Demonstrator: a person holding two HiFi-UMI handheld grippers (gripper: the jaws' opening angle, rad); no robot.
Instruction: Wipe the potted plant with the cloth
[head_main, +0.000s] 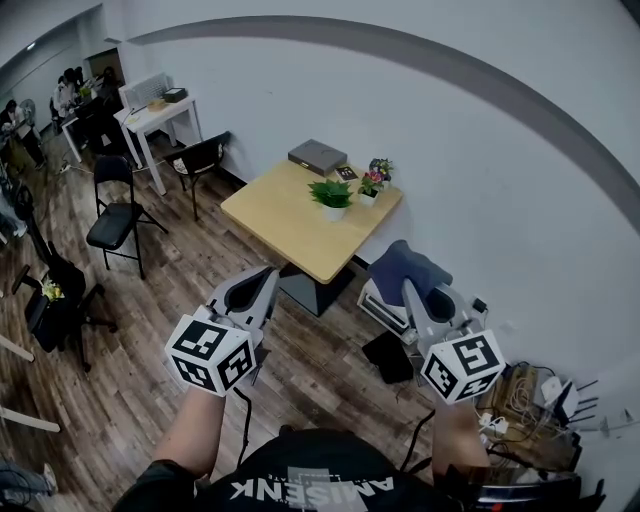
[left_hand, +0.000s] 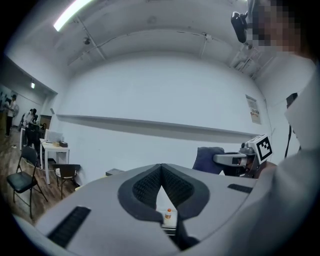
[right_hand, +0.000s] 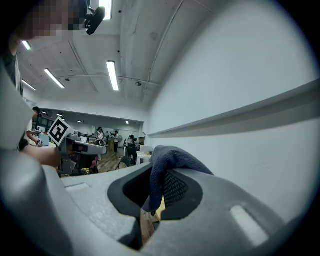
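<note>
left gripper (left_hand: 161, 169) jaws together, right gripper (left_hand: 218, 159) clamping blue cloth (left_hand: 206, 160), white wall (left_hand: 150, 100)

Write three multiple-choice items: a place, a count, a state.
1. Where does the green leafy potted plant stand? A on the light wooden square table; B on the floor; C on a black chair.
2. How many potted plants are on that table? A one; B two; C four.
3. The right gripper is: A open, empty; B shut on a pot; C shut on the dark blue cloth.
A: seen on its top. B: a small flowering plant stands beside it. C: cloth is clamped in it.
</note>
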